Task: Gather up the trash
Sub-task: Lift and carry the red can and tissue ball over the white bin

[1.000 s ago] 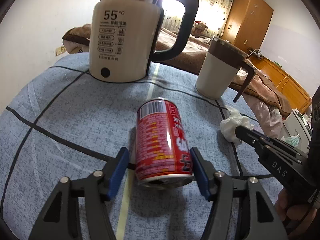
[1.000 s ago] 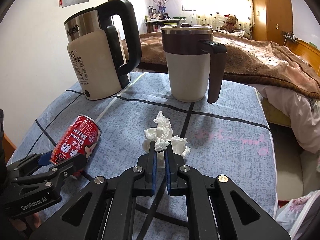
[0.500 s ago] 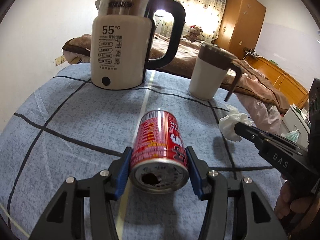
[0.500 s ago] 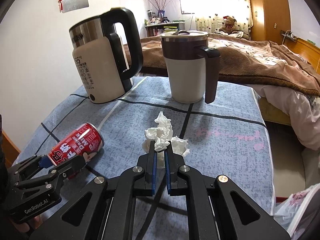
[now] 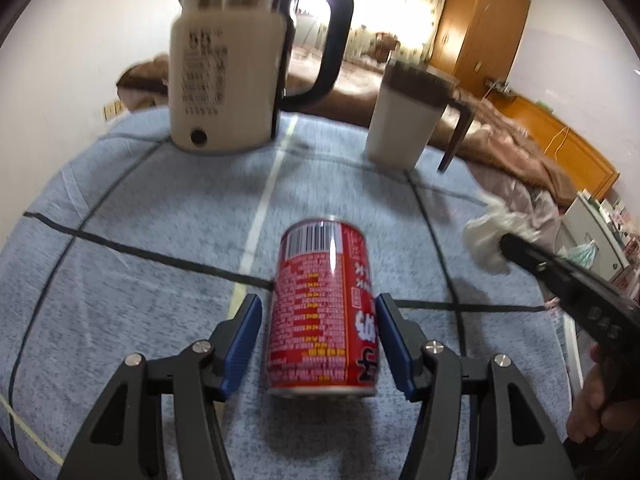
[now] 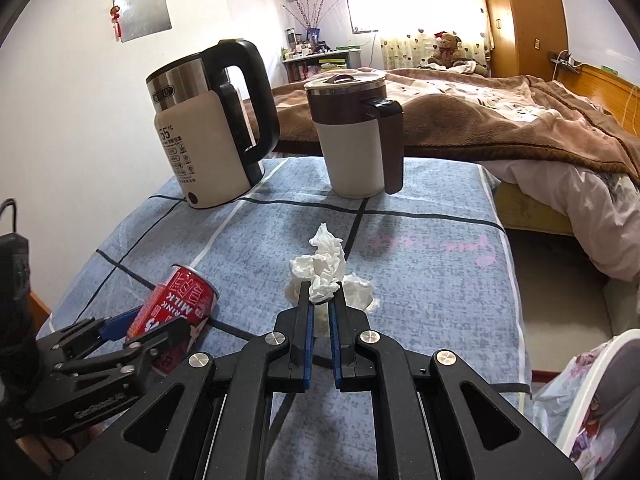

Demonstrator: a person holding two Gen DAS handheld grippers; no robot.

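Two grippers work over the desk (image 6: 420,240): the left gripper (image 5: 318,340) has its fingers parting around the red can (image 5: 324,312), pads just clear, near the desk's left edge; the right gripper (image 6: 320,344) stays clenched on crumpled tissue (image 6: 326,276) mid-desk.

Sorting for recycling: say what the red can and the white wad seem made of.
Red can: probably thin metal, glossy printed wrap; bright highlight streak, silvery end rim. White wad: soft tissue paper, matte; crumpled folds, pinched in the right gripper.
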